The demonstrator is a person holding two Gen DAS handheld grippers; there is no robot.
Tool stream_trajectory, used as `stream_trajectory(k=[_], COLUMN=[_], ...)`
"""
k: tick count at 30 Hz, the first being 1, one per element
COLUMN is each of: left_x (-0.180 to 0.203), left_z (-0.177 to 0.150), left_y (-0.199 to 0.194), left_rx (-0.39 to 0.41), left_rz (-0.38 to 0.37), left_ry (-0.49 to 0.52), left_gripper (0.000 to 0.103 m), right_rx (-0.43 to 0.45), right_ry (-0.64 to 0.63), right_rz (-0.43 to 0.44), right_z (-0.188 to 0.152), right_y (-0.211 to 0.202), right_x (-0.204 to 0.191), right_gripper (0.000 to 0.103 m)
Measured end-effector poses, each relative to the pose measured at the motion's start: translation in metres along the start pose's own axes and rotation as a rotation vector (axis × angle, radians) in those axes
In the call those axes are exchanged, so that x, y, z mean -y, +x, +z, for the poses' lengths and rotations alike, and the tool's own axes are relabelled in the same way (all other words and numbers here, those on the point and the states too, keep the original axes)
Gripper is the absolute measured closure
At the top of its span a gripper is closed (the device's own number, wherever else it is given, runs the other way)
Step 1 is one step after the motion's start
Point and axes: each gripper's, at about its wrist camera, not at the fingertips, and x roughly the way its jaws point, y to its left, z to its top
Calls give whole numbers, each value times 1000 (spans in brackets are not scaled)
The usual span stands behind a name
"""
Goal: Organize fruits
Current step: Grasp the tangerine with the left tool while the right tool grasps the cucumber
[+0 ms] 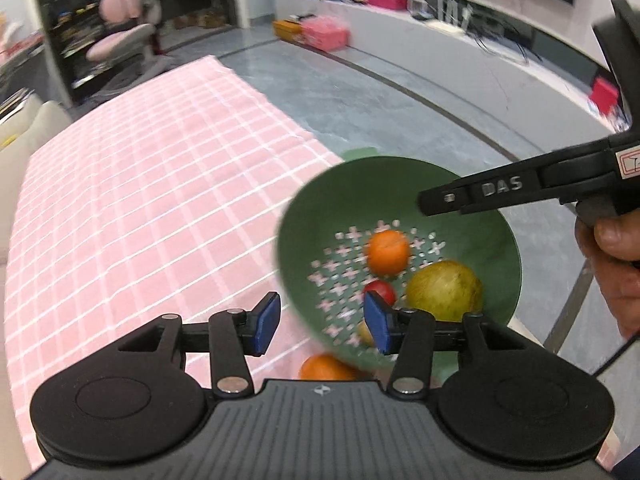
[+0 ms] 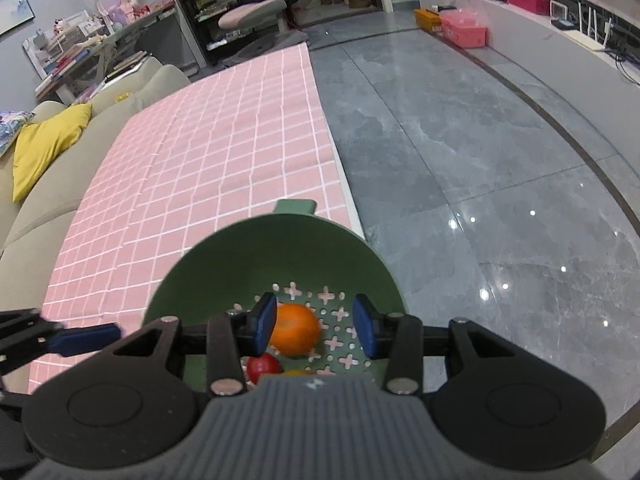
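Fruits [image 1: 387, 257] in colander [image 1: 400, 184] on tablecloth [image 1: 140, 200]

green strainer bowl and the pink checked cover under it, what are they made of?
Green strainer bowl: looks like moulded plastic with a matte, even colour; cleanly cut cross and dot drain holes in the base and a moulded tab at the rim.
Pink checked tablecloth: probably thin woven fabric or a soft sheet; matte, with faint fold creases. The pictures cannot settle which.
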Motion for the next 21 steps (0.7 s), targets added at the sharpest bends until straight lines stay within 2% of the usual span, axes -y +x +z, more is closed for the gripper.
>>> stream_trajectory(k=[11,17,21], left_x=[-39,-46,-47], left_z=[-76,-126,-153], left_y=[-83,-112,-116], left_rx=[29,30,21], left_rz=[96,121,127], left_ry=[-109,-149,-172], left_gripper=[44,42,42], right_rx=[95,141,145], right_ry=[-81,-135,-181], right_rz=[24,32,43], right_z=[-20,-52,-79], right_y=[-50,-81,-95], right_x=[-30,-53,-73], right_gripper=[63,63,63])
